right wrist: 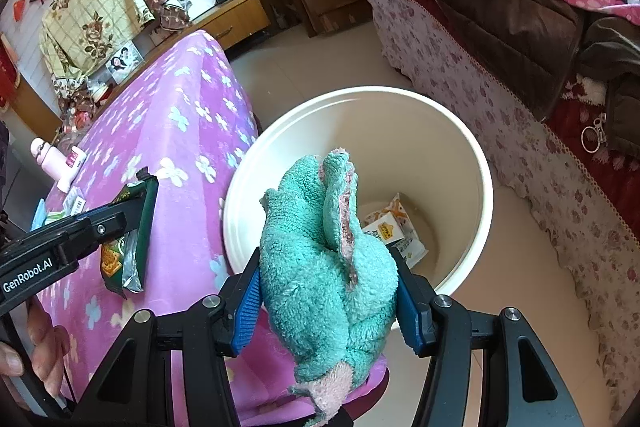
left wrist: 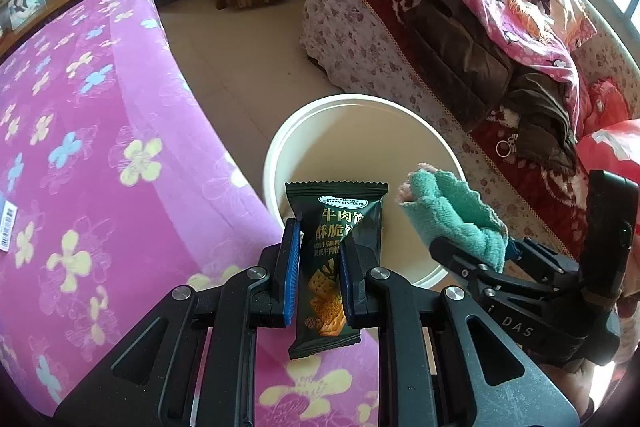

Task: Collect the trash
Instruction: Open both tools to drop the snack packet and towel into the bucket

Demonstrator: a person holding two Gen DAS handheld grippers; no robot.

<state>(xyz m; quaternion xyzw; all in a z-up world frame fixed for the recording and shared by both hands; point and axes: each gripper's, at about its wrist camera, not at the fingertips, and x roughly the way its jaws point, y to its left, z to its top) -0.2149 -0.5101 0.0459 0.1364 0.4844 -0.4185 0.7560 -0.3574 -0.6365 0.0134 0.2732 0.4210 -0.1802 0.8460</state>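
Biscuit pack [left wrist: 334, 267] in left gripper [left wrist: 320, 275], w/ bucket [left wrist: 276, 147] rim just beyond.

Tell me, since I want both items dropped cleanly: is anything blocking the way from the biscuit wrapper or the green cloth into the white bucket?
Nothing visible blocks either. The bucket is open-topped. The biscuit wrapper and green cloth hang near its rim; only a few packets lie at the bottom.
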